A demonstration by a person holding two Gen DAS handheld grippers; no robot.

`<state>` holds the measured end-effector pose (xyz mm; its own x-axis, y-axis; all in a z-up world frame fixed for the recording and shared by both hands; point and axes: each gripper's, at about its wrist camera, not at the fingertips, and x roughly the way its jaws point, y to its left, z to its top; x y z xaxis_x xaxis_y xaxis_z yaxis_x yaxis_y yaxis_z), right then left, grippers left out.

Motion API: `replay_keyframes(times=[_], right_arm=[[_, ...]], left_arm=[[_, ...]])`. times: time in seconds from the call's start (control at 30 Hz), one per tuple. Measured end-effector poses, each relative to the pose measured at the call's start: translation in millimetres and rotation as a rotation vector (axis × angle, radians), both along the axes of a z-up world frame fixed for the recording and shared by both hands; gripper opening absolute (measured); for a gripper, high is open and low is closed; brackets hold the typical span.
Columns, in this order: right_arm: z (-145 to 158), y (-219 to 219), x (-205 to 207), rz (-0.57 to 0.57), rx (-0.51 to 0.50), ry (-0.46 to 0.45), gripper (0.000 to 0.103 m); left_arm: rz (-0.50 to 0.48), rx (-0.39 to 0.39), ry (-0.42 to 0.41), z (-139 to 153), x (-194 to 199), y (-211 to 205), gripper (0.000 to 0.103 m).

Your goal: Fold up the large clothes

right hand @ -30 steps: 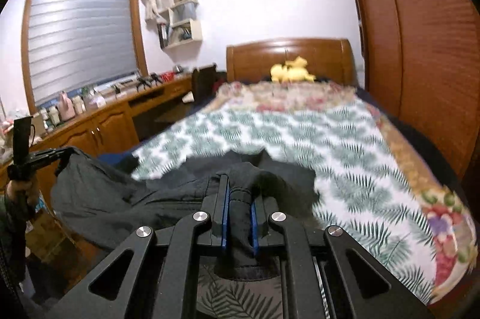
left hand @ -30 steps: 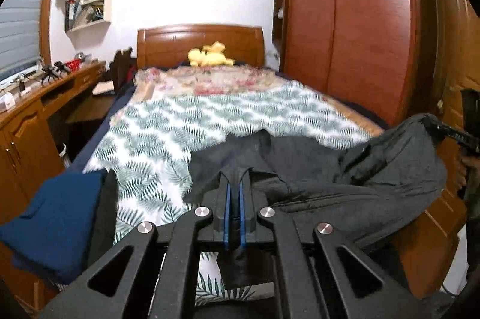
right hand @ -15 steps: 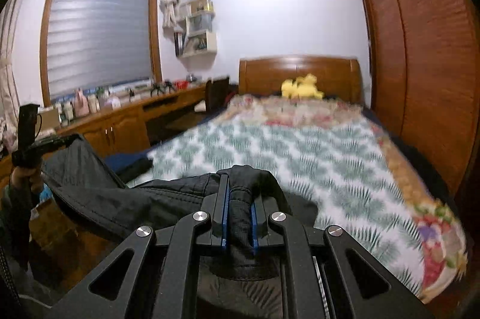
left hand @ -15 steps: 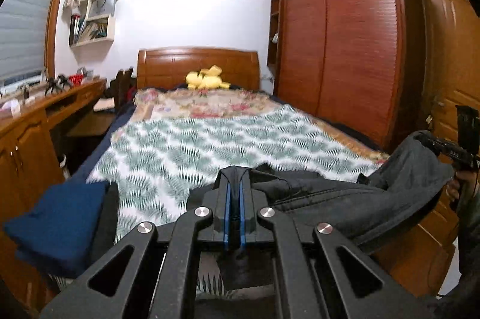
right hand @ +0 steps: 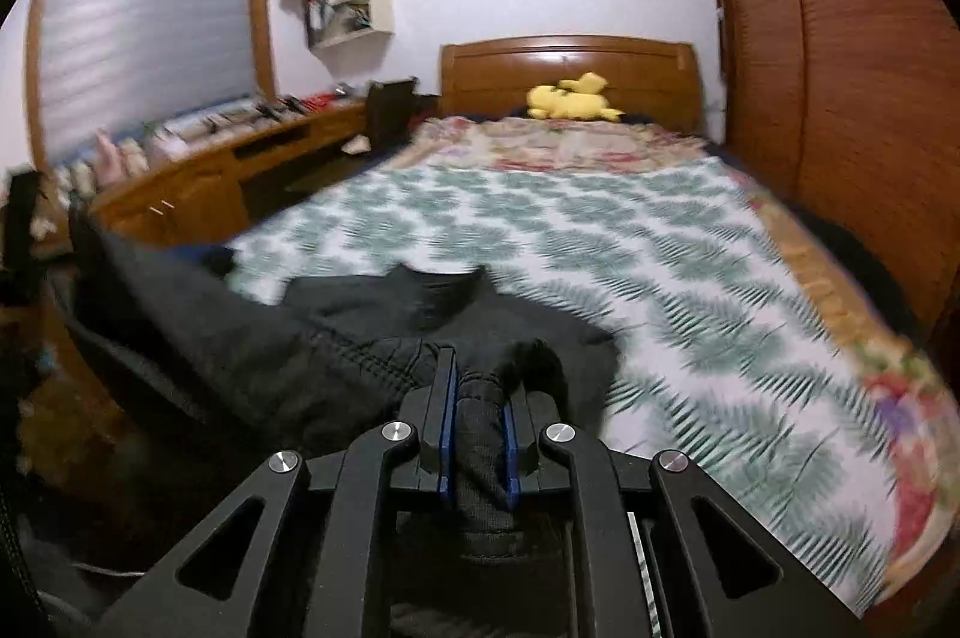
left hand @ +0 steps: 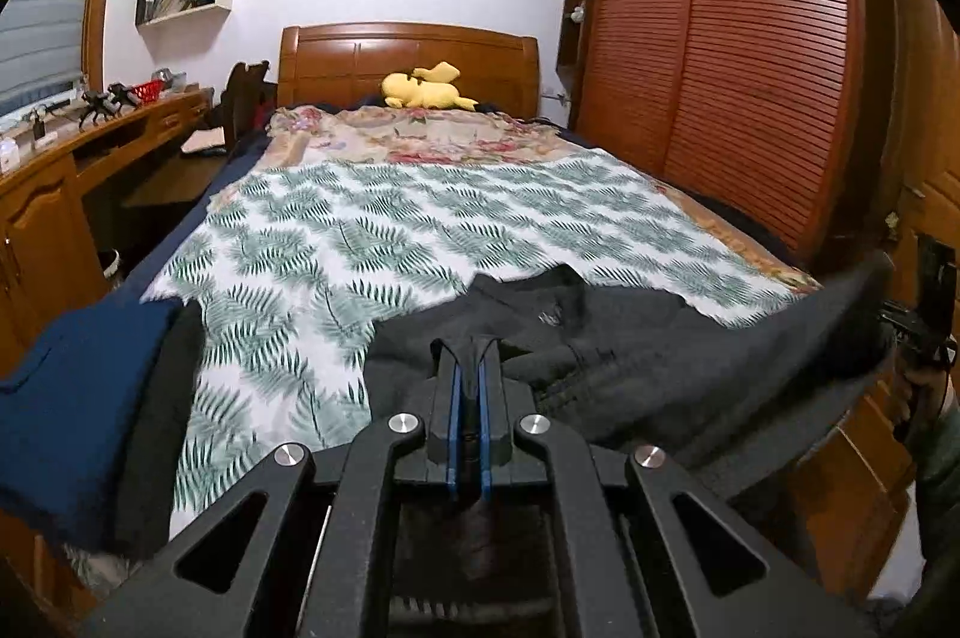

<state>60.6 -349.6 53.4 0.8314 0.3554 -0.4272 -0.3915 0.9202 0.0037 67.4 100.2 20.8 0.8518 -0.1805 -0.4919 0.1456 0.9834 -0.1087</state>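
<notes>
Left gripper [left hand: 469, 356] pinched tight on thin fold of dark garment [left hand: 630, 338]. Right gripper [right hand: 477, 380] clamped on thicker bunched edge of same garment, cloth filling gap between jaws. Garment stretched between both, middle draped on near end of bed [left hand: 420, 230], at 6 o'clock on leaf-print sheet. Blue cloth [left hand: 72, 398] at 9 o'clock of left gripper. Yellow plush [left hand: 427, 89] at 12 o'clock by headboard.

Garment [left hand: 630, 350] on bed's [left hand: 420, 218] near end; plush toy [left hand: 427, 91] by headboard [left hand: 408, 56].
</notes>
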Motion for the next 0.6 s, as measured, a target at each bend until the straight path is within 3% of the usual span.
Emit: replay_keyframes(times=[0.3,0.47,0.6], right_arm=[[32.7,28.7,96.3,-0.057,-0.021,-0.079,0.012],[36.2,50.1,145.8,-0.087,-0.043,-0.083,0.013],[23.3,74.2,171.0,-0.101,-0.084,-0.062,0.013]], left_arm=[[0.051,-0.025,-0.117,22.5,70.4,-1.3,0.005],[0.084,0.014,-0.142,12.0,108.1,-1.1,0.005],[0.065,-0.022,-0.11,-6.3,127.1,10.2,0.005]])
